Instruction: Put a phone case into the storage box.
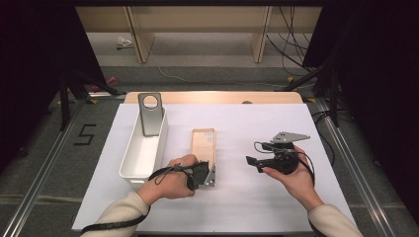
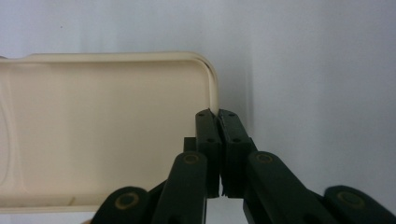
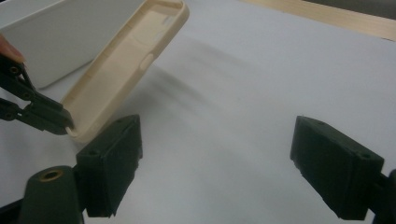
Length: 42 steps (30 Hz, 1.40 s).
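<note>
Left gripper (image 2: 218, 114) pinching cream phone case (image 1: 204, 144) by its near rim, mid-table; lift in hand.

Right gripper (image 1: 251, 162) wide open, empty, at case's 3 o'clock. Next, judged: carry case to white bin (image 1: 144, 153) at 9 o'clock, alongside grey case (image 1: 150, 113).

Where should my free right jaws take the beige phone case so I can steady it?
Take a long side wall of the beige phone case, near its middle, coming in from the case's right. The left gripper is already shut on the thin rim at a near corner, so that end is taken. The case lies hollow side up, so one jaw can probably slip inside the wall. The right gripper stands open beside it.
</note>
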Available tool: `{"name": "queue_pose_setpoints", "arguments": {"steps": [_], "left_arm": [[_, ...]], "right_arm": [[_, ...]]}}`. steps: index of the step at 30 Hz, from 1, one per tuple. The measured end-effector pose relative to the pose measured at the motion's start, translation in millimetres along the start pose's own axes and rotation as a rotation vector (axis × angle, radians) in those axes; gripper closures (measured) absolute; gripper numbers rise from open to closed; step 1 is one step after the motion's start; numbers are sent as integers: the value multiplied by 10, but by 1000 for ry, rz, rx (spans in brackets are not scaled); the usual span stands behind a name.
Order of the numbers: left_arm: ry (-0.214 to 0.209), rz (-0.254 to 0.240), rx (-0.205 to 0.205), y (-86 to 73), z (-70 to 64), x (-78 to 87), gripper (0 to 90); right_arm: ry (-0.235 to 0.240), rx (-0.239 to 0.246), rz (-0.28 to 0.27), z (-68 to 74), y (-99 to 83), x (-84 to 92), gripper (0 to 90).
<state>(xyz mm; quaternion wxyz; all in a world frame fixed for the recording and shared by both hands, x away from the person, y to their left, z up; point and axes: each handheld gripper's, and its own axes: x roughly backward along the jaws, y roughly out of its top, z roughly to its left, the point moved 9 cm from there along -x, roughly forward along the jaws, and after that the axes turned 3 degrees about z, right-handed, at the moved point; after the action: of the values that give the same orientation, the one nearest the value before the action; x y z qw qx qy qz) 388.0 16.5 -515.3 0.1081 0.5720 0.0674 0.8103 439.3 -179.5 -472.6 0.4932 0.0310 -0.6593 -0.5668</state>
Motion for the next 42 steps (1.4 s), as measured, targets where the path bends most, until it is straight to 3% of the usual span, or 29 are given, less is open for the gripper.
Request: {"name": "queue_pose_setpoints", "arguments": {"steps": [18, 26, 32, 38, 42], "left_arm": [[5, -36, -39, 181, -71, 115, 876], [1, -46, -41, 204, -88, 118, 876], [-2, -48, -54, 219, -91, 133, 876], [-8, -42, -60, 226, -111, 130, 876], [-4, -45, -71, 234, -107, 131, 876]], "right_arm": [[107, -38, 11, 311, 356, -542, 262], [135, -55, 62, 396, 367, -730, 336], [150, -77, 71, 405, 373, -783, 361], [172, -98, 80, 415, 371, -809, 453], [189, -103, 83, 441, 371, -815, 573]]}}
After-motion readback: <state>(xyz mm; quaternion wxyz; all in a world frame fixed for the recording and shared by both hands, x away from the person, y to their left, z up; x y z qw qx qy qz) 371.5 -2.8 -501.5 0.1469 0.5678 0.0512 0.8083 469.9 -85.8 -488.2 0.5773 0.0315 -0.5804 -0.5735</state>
